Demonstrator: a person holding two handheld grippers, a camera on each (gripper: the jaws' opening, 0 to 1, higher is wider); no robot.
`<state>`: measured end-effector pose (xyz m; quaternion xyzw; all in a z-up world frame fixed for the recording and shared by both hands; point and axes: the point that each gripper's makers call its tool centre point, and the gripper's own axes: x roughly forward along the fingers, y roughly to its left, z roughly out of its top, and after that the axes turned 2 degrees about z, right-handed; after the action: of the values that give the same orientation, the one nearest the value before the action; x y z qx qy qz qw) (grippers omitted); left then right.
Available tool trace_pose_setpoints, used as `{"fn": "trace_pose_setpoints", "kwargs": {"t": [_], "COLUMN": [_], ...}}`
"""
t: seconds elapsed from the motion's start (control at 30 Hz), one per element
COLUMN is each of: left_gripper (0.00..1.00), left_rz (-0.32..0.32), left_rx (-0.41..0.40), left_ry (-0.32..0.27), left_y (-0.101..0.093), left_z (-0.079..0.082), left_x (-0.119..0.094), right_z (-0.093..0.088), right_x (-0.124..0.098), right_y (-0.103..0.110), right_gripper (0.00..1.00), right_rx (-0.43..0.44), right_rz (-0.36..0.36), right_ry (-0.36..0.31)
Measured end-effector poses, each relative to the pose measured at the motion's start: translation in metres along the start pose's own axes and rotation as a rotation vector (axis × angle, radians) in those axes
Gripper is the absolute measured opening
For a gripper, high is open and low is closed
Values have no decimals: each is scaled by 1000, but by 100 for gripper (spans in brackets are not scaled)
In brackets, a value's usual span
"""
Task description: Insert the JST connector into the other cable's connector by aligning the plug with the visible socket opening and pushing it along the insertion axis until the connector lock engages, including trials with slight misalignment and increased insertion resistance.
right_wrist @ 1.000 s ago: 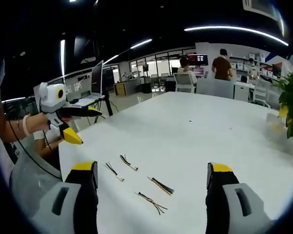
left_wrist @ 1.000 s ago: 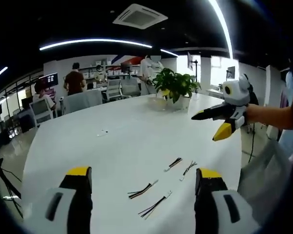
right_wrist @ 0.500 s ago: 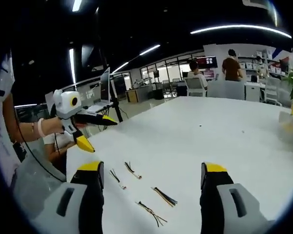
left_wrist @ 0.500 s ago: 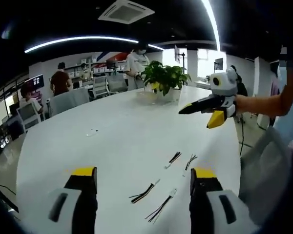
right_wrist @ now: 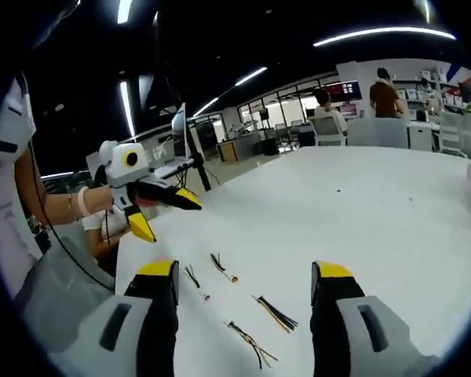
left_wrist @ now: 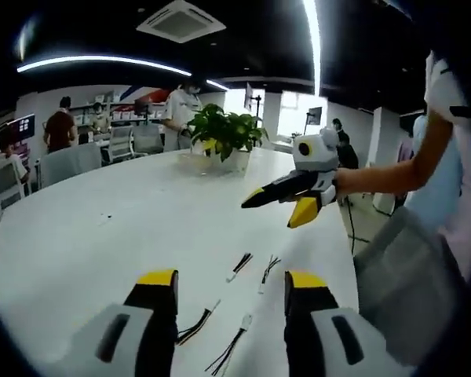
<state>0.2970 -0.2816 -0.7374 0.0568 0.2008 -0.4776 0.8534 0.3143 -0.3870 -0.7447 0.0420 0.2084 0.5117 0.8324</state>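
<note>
While both pairs of tongs, left tongs (left_wrist: 224, 284) and right tongs (right_wrist: 243, 272), hang apart and hold nothing, four short cables (right_wrist: 224, 267) lie loose near the tabletop's (right_wrist: 361, 212) near edge. Wide bare white surface stretches beyond them to a far potted plant (left_wrist: 222, 132).

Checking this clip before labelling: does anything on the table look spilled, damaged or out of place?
Nothing stands out. Four short cables lie loose and separate on the white table, none mated yet. Both claws, left and right, are open, holding nothing.
</note>
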Motion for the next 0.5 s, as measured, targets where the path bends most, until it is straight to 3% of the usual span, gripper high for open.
{"fn": "trace_pose_setpoints", "kwargs": {"t": [0.1,0.3,0.5], "left_gripper": [52,55,55], "left_rz": [-32,-122,-142], "left_rx": [6,-63,-63], "left_ry": [24,53,76], "left_y": [-2,-10,-7], "left_z": [-7,-15,-24], "left_x": [4,10,14], "right_z": [-1,-5,-13], "right_x": [3,9,18], "right_y": [5,6,9], "right_gripper": [64,59,56], "right_rx": [9,9,16], "right_rz": [43,83,125], "right_ry": [-4,8,35]}}
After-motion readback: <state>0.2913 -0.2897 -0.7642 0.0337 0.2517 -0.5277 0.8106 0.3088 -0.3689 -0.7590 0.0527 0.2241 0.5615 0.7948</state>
